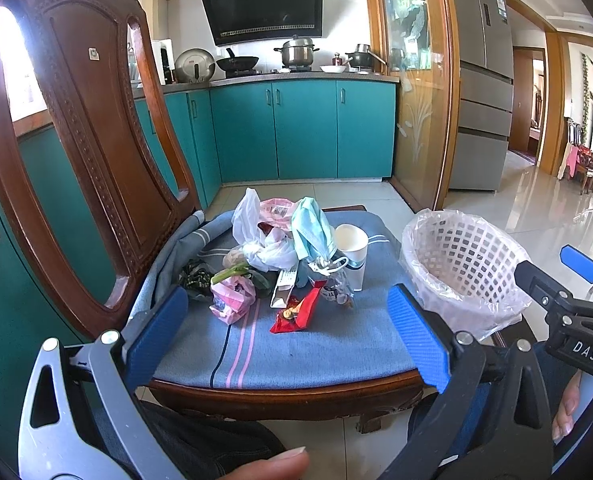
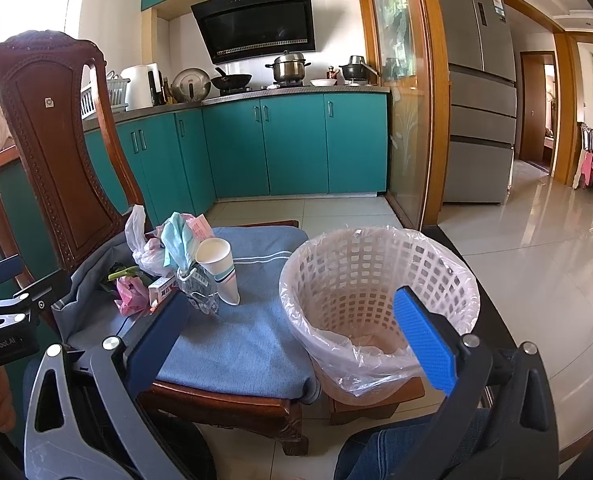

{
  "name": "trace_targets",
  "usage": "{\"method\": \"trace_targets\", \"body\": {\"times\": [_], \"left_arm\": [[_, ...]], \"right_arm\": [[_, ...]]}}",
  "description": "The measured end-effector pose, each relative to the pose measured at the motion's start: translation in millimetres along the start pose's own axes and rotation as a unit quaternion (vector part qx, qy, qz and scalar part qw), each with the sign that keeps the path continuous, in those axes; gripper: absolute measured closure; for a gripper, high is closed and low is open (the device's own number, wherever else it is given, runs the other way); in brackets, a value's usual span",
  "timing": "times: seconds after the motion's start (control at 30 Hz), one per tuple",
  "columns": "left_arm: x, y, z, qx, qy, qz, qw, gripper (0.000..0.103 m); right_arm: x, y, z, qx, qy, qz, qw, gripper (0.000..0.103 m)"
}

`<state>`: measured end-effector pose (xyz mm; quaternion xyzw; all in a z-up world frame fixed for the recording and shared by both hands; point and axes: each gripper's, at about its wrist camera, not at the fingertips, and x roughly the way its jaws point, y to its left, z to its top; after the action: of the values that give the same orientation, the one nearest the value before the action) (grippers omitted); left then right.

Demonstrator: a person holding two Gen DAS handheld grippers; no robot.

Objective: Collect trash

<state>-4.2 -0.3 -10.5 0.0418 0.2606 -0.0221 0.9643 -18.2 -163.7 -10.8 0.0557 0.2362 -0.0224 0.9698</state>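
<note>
Two grippers hang just off the chair's front edge, both spread wide and holding nothing. The left gripper (image 1: 288, 344) frames the trash pile (image 1: 280, 264) between its blue pads; the pile sits mid-cushion (image 1: 328, 344) toward the back edge, well ahead of the fingertips. A red wrapper (image 1: 294, 314) lies nearest the front edge, with a pink bag (image 1: 232, 298) beside it, and a paper cup (image 1: 352, 254) standing upright at the heap's right side. The right gripper (image 2: 292, 336) faces the lined basket (image 2: 376, 296), which stands on a low stool just past the cushion's right edge.
</note>
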Motion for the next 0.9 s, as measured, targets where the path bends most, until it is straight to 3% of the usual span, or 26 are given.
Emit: {"method": "trace_targets", "body": {"times": [0.9], "left_arm": [[1.3, 0.4, -2.4, 0.001, 0.007, -0.003, 1.0000, 0.003]], "right_arm": [[1.2, 1.0, -2.3, 0.000, 0.001, 0.001, 1.000, 0.003]]}}
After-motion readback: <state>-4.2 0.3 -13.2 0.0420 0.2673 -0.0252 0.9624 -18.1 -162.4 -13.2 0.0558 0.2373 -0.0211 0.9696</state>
